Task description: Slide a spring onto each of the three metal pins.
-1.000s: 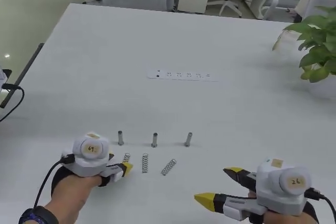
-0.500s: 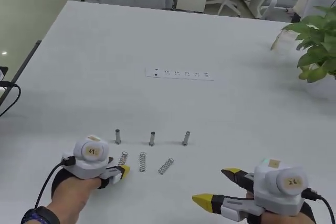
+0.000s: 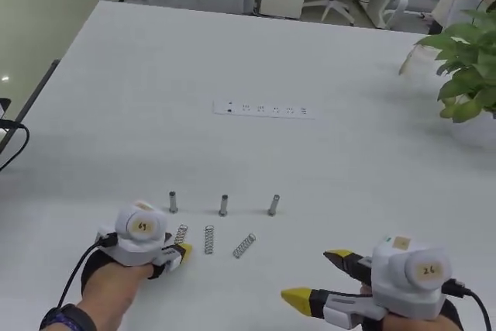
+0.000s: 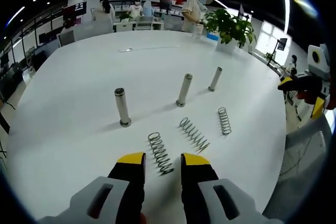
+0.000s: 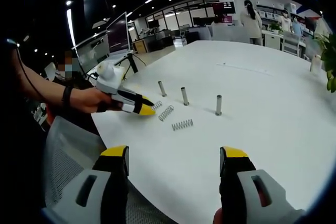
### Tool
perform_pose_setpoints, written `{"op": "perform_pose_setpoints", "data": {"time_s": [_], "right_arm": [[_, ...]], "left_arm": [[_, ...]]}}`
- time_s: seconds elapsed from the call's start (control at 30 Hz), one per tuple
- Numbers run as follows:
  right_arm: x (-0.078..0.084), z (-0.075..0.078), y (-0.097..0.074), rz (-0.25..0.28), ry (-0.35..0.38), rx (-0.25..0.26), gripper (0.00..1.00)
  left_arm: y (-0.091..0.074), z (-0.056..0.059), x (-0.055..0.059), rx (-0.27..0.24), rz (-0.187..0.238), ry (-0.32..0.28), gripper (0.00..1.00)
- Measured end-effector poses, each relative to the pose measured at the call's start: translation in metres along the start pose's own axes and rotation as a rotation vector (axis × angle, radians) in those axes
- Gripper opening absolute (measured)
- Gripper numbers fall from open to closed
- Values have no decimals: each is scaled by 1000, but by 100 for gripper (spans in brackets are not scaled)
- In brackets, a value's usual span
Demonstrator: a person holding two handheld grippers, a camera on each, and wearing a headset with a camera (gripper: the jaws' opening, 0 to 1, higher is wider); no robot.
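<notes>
Three small coiled steel springs lie on the white table in front of three upright silver metal pins. Our left gripper straddles the near end of the leftmost spring, jaws slightly apart; our right gripper sits spread wide, well away.

White left gripper and right gripper have yellow-tipped fingers.
</notes>
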State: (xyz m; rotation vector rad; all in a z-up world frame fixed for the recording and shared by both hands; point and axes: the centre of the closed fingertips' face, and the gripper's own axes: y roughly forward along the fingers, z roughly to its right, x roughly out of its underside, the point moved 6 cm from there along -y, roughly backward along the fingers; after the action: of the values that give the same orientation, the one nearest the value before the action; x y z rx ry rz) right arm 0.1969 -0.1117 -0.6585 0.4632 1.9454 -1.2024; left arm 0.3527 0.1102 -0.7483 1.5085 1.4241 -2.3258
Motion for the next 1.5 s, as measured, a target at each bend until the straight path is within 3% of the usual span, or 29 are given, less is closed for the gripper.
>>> {"op": "perform_pose_setpoints", "data": {"time_s": [0.2,0.37,0.47,0.77,1.0,1.5], "right_arm": [[1,0,0,-2,0,0,69],[-1,1,0,1,0,0,69],[-2,1,1,0,-3,-1,69],[-7,-2,4,7,-12,-10,69],[-7,-4,6,11,-14,-22,68],[7,-7,8,-7,6,-37,68]], "left_arm": [[3,2,-1,-2,-4,9,15],[5,-1,-1,-19,-19,26,6],[5,-2,-1,-11,-26,9,4],[1,-3,0,-3,-62,50,3],[-10,-3,7,13,-79,58,2],[-37,-9,21,25,-75,71,2]]}}
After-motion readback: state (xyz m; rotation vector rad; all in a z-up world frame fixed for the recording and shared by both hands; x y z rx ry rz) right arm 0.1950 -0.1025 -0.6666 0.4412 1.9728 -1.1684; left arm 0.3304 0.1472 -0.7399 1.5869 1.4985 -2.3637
